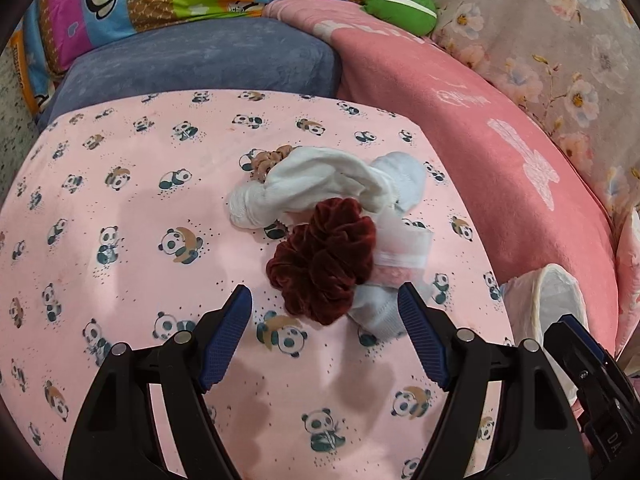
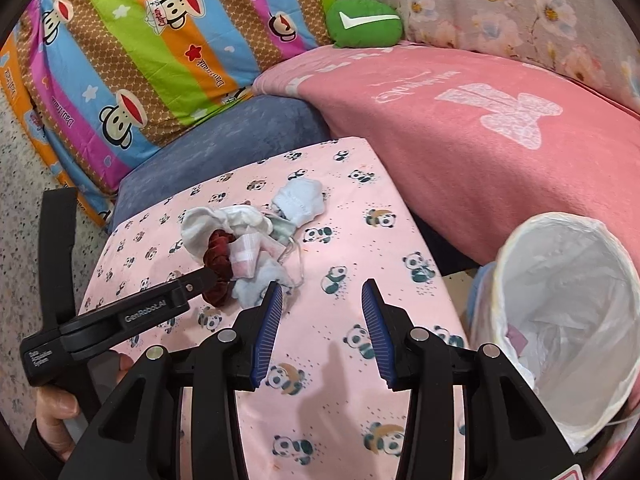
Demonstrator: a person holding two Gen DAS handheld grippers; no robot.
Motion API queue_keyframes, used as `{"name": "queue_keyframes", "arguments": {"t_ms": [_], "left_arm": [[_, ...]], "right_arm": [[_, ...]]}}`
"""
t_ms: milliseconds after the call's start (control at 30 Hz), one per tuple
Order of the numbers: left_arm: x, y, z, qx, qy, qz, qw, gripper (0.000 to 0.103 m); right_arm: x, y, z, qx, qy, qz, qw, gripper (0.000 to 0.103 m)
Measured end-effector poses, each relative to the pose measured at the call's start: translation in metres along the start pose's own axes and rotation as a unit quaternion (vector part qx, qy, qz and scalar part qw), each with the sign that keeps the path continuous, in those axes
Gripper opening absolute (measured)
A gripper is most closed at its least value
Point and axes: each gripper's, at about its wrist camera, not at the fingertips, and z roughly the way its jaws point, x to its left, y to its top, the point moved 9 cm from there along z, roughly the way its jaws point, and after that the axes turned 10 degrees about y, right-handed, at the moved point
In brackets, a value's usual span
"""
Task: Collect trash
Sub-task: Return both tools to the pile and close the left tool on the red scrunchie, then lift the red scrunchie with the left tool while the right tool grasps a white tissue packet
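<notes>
- The pile (image 1: 320, 236) lies near the middle of the panda cloth (image 1: 120, 184), which covers the worktop. It holds a dark red scrunchie (image 1: 324, 256), a white sock (image 1: 304, 188), a pale blue sock (image 1: 404, 178), a thin pink-and-white wrapper (image 1: 400, 248) and a small brown hair tie (image 1: 272, 160) at the far edge.
- The left gripper (image 1: 325, 304) is wide open and holds nothing. Its fingers (image 1: 228, 336) stand on either side of the near end of the scrunchie, just beside it; I cannot tell if they touch it.
- The right gripper (image 2: 322, 320) is also open and empty. It hangs over bare cloth, between the pile and the bin (image 2: 560, 320).
- The bin stands beside the worktop on the right. It has a white liner, and some paper already lies at the bottom.
- I judge every piece to be very light and soft. The scrunchie is thick and velvety, so it should squash between the fingers and not slip; a pinch across its near fold seems best.
- The wrapper is thin and flat, and probably slippery. It lies partly under the scrunchie, so it may be easier to take by its free right edge.
- The socks overlap each other, and a thin string (image 2: 294, 254) lies beside them. One pinch may drag a neighbour along.
</notes>
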Motion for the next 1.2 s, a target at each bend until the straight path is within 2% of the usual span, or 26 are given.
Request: {"name": "queue_keyframes", "arguments": {"t_ms": [133, 233, 367, 433, 533, 733, 800, 867, 967, 1200], "left_arm": [[-0.001, 0.004, 0.015, 0.014, -0.021, -0.002, 0.9997, 0.068], [-0.003, 0.003, 0.025, 0.034, -0.05, -0.008, 0.9981, 0.053], [0.002, 0.003, 0.025, 0.047, -0.087, -0.024, 0.9948, 0.022], [0.007, 0.003, 0.021, 0.047, -0.104, -0.035, 0.9929, 0.018], [0.015, 0.005, 0.014, 0.041, -0.113, -0.047, 0.9917, 0.017], [0.029, 0.007, 0.007, 0.027, -0.077, -0.04, 0.9958, 0.017], [0.032, 0.009, 0.006, 0.022, -0.063, -0.036, 0.9971, 0.017], [0.034, 0.012, 0.004, 0.018, -0.053, -0.033, 0.9979, 0.017], [0.034, 0.014, -0.001, 0.013, -0.052, -0.03, 0.9981, 0.017], [0.017, 0.022, -0.028, -0.013, -0.054, -0.018, 0.9983, 0.016]], "right_arm": [[0.004, 0.008, 0.015, 0.005, 0.004, -0.001, 1.0, 0.043], [0.007, 0.015, 0.028, 0.009, 0.008, 0.0, 1.0, 0.043], [0.017, 0.02, 0.046, 0.017, 0.016, -0.003, 1.0, 0.043], [0.022, 0.021, 0.053, 0.022, 0.022, -0.007, 0.999, 0.043], [0.031, 0.021, 0.067, 0.032, 0.035, -0.012, 0.999, 0.043], [0.046, 0.016, 0.097, 0.053, 0.052, -0.016, 0.997, 0.043], [0.049, 0.013, 0.107, 0.064, 0.054, -0.017, 0.996, 0.038], [0.051, 0.01, 0.111, 0.073, 0.055, -0.018, 0.996, 0.021], [0.053, 0.009, 0.108, 0.07, 0.064, -0.014, 0.995, 0.012], [0.053, 0.02, 0.073, 0.032, 0.074, -0.01, 0.997, 0.011]]}}
